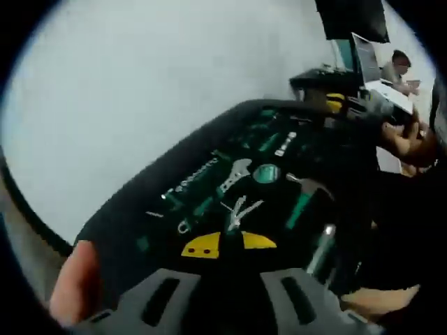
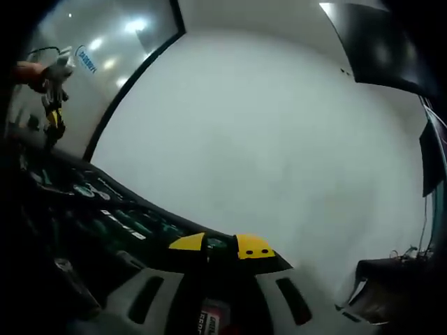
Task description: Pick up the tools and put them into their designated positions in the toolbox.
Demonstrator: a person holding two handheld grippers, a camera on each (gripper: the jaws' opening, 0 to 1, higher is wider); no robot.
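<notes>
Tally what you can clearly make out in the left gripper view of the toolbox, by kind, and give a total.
Hammer: 1
Wrench: 1
Round tape measure: 1
Pliers: 1
Toolbox: 1
Total: 5
The other dark and green tools in the toolbox are too blurred to sort or count.

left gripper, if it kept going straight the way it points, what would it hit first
Probably the open toolbox: the left gripper points at the pliers lying in the tray just past its yellow tips, though depth is hard to judge.
</notes>
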